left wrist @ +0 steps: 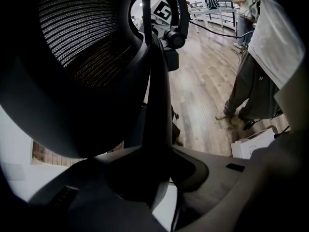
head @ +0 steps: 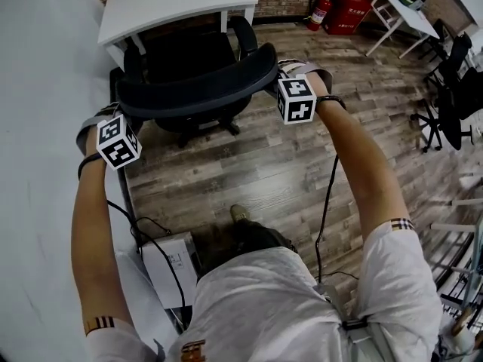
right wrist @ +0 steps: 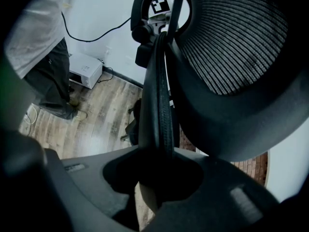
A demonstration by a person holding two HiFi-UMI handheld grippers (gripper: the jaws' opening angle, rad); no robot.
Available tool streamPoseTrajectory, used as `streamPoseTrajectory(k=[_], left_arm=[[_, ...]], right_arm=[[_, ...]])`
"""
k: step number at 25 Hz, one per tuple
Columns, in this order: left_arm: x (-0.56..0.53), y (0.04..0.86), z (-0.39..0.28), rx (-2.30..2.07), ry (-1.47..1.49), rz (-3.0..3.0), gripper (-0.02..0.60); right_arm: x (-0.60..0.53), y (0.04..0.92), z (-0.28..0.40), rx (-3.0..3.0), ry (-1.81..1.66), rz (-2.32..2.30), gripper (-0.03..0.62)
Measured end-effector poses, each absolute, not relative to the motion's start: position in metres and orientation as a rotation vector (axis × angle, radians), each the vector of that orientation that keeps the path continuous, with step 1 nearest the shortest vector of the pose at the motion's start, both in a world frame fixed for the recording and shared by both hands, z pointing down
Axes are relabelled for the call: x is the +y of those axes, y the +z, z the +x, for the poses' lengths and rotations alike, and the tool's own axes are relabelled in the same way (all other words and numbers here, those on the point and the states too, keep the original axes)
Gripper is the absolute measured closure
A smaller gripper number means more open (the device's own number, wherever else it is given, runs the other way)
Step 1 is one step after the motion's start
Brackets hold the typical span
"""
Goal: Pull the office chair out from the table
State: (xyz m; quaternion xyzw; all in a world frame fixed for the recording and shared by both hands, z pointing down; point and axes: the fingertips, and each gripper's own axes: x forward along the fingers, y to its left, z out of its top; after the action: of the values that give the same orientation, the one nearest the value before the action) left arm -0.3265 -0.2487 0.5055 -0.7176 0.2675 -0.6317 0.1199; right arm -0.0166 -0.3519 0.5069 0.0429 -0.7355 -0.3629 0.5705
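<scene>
A black office chair (head: pixel 195 89) stands on the wood floor with its seat just in front of the white table (head: pixel 173 2). Its curved mesh backrest faces me. My left gripper (head: pixel 122 123) is shut on the backrest's left rim (left wrist: pixel 157 105), which runs down between the jaws in the left gripper view. My right gripper (head: pixel 278 81) is shut on the right rim (right wrist: pixel 160 95) in the same way. Each gripper view shows the other gripper at the top: the right gripper (left wrist: pixel 166 30) and the left gripper (right wrist: pixel 152 18). The fingertips are hidden behind the rim in the head view.
A white wall runs along the left. A white box (head: pixel 170 266) with cables sits on the floor by my left leg. At the back right are a fire extinguisher (head: pixel 318 11), a red box (head: pixel 349 10) and a white folding table (head: pixel 404 6). Black chairs (head: pixel 453 89) stand at the right.
</scene>
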Motion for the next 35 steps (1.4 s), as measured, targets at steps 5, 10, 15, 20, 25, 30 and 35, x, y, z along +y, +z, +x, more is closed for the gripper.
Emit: streamPoseTrajectory(k=[5, 10, 15, 20, 25, 30, 35], left_arm=[[-0.217, 0.504, -0.314, 0.774, -1.827, -2.095, 0.477], [-0.194, 0.507, -0.305, 0.772, -1.831, -2.089, 0.477], [-0.164, 0.505, -0.292, 0.774, -1.847, -2.09, 0.477], [-0.13, 0.503, -0.275, 0.788, -1.863, -2.085, 0.476], [-0.094, 0.502, -0.253, 0.809, -1.882, -2.09, 0.476], [-0.062, 0.508, -0.235, 0.846, -1.892, -2.077, 0.476], [-0.039, 0.509, -0.224, 0.849, -1.902, -2.061, 0.476]], right_arm=[[-0.316, 0.503, -0.003, -1.727, -0.843, 0.111, 0.51], [-0.289, 0.501, 0.003, -1.729, -0.849, 0.121, 0.51], [-0.262, 0.502, 0.018, -1.732, -0.863, 0.121, 0.51], [-0.233, 0.501, 0.036, -1.729, -0.886, 0.125, 0.511], [-0.203, 0.502, 0.058, -1.733, -0.894, 0.099, 0.511], [-0.173, 0.505, 0.071, -1.742, -0.908, 0.084, 0.511], [-0.153, 0.503, 0.082, -1.746, -0.944, 0.097, 0.513]])
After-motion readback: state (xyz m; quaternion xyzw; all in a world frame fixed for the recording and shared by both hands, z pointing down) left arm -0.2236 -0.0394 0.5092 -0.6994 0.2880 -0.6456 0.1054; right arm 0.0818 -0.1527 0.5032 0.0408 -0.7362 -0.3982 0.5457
